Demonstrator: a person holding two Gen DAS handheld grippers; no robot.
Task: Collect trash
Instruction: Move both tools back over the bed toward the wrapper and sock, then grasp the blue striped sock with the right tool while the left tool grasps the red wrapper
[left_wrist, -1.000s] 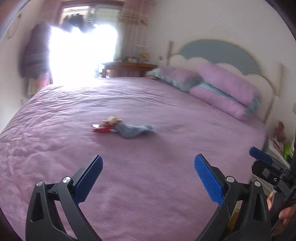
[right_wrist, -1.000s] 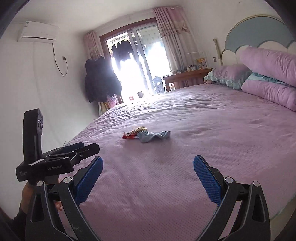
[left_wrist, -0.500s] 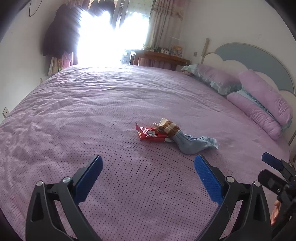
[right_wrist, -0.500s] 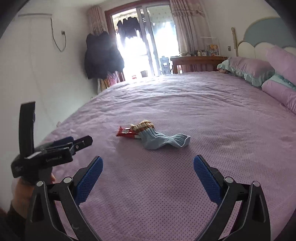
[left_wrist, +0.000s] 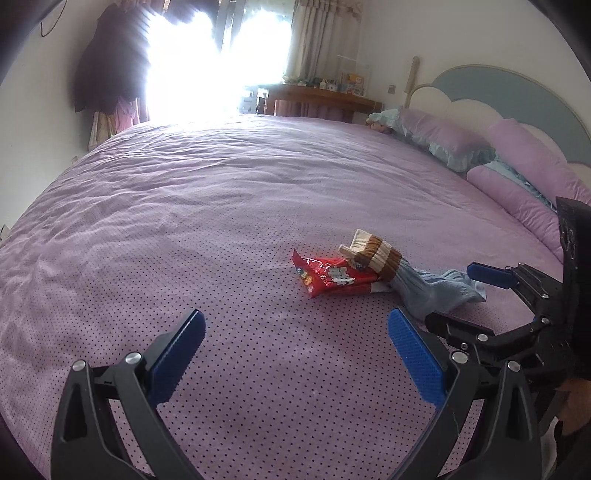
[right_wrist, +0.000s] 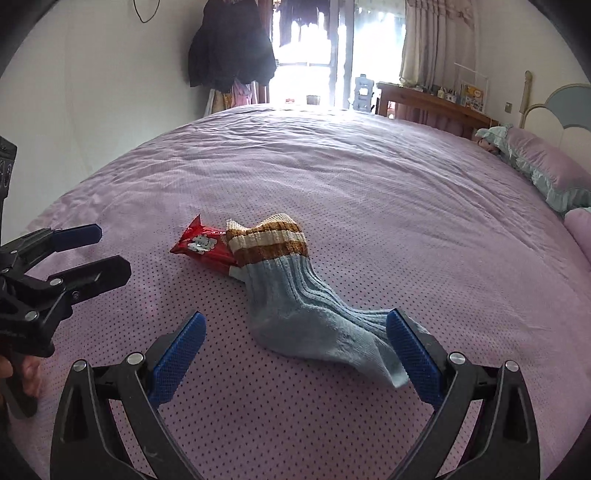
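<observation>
Glossy red foil wrapper (right_wrist: 204, 246), ribbed knit sock (right_wrist: 295, 295), matt dotted cloth bedspread (right_wrist: 332, 177).

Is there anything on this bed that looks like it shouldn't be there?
Yes. A red snack wrapper lies mid-bed on the purple bedspread, its end tucked under the striped cuff of a lone blue sock. Both look dropped on an otherwise made bed.

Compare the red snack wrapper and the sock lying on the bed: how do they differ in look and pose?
The red snack wrapper is glossy, printed and flat; the sock is ribbed knit, pale blue with a brown-and-cream striped cuff. The wrapper is the shorter of the two; the sock stretches out longer, bending toward the right hand-held gripper. The sock's cuff lies over one end of the wrapper. Both rest on the purple bedspread, ungrasped.
</observation>
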